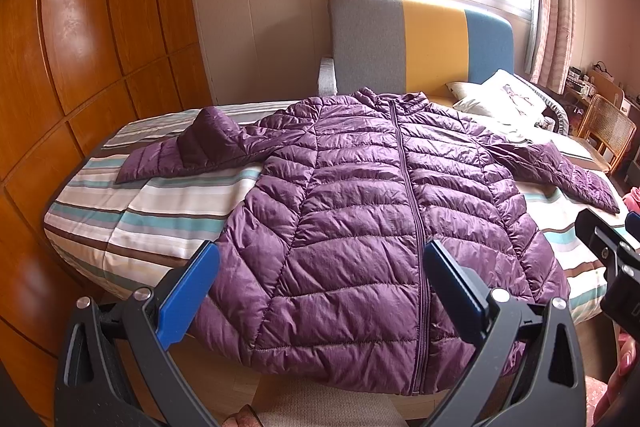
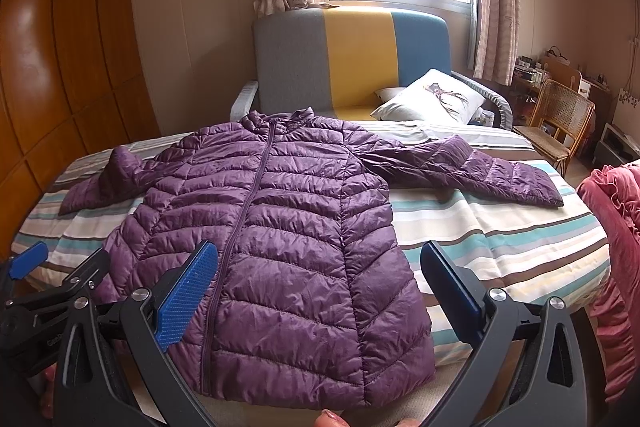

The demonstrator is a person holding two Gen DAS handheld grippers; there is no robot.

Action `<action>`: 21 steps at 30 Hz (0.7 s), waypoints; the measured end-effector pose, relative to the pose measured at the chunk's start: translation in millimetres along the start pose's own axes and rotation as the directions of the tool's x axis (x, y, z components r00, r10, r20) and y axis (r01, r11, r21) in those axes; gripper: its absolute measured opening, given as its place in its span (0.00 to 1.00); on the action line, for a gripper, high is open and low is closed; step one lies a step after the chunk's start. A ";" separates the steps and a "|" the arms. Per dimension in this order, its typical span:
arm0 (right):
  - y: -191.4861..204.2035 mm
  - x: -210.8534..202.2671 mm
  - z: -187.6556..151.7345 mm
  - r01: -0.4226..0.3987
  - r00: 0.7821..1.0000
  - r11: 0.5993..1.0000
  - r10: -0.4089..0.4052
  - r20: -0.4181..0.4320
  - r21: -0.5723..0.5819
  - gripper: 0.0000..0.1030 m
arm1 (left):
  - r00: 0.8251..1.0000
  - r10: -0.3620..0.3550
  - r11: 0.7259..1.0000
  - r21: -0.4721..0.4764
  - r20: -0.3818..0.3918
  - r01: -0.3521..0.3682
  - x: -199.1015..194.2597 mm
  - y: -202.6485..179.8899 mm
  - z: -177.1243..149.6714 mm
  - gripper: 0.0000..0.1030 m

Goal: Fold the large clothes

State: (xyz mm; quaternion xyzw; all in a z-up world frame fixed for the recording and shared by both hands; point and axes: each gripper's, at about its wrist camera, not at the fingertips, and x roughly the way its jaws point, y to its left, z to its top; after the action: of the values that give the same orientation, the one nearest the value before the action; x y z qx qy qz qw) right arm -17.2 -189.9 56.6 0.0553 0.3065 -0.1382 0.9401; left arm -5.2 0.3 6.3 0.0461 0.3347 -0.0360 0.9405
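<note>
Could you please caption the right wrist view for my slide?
Open right gripper hovers over a zipped purple puffer jacket spread on a striped bed.

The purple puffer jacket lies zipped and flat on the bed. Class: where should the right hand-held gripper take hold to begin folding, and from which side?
Grip the cuff of the right-hand sleeve, coming in from the bed's right edge. The jacket lies flat, that sleeve stretched outward, its thin end free to pinch.

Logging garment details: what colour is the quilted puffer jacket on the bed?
Purple quilted puffer jacket; clearest in the right wrist view.
</note>
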 end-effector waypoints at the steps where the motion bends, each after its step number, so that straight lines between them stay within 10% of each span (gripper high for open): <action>1: 0.0 -0.1 0.1 0.001 1.000 1.000 -0.001 -0.001 -0.001 0.97 | 1.000 0.001 1.000 0.001 0.000 -0.001 0.5 -0.7 -0.5 0.98; 21: -44.6 53.8 17.6 -0.138 0.990 0.986 0.136 0.029 0.093 0.97 | 0.995 -0.078 0.997 -0.009 -0.059 0.078 39.6 -0.9 8.0 0.98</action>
State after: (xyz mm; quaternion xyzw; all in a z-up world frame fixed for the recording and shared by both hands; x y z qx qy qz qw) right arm 21.3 -248.0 38.0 0.1189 0.2844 -0.0884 0.9472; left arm 30.4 -3.0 -12.7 0.0311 0.3639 -0.0702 0.9283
